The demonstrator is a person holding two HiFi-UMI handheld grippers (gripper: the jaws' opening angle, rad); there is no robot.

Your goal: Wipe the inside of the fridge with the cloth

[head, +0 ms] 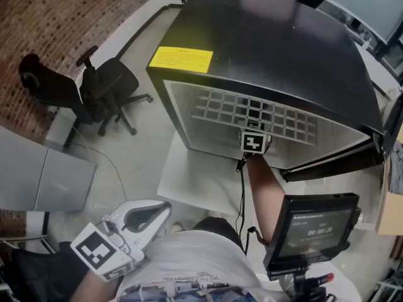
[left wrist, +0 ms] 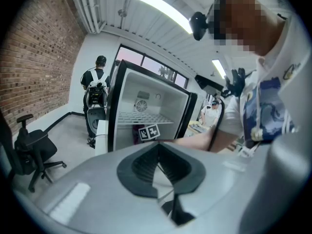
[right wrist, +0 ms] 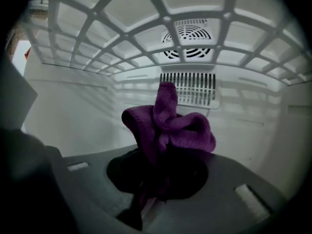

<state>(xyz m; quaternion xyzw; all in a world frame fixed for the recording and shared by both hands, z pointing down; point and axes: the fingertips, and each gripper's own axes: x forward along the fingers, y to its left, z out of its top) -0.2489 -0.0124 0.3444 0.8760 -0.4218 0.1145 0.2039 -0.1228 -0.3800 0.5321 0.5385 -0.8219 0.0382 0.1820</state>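
The right hand-held gripper is inside the fridge, mid frame, squeezing the purple cloth. The left hand-held gripper, lower left, is closed and holds nothing.

The right gripper sat at the front edge of the wire shelf in the black fridge; the left gripper hung well apart.
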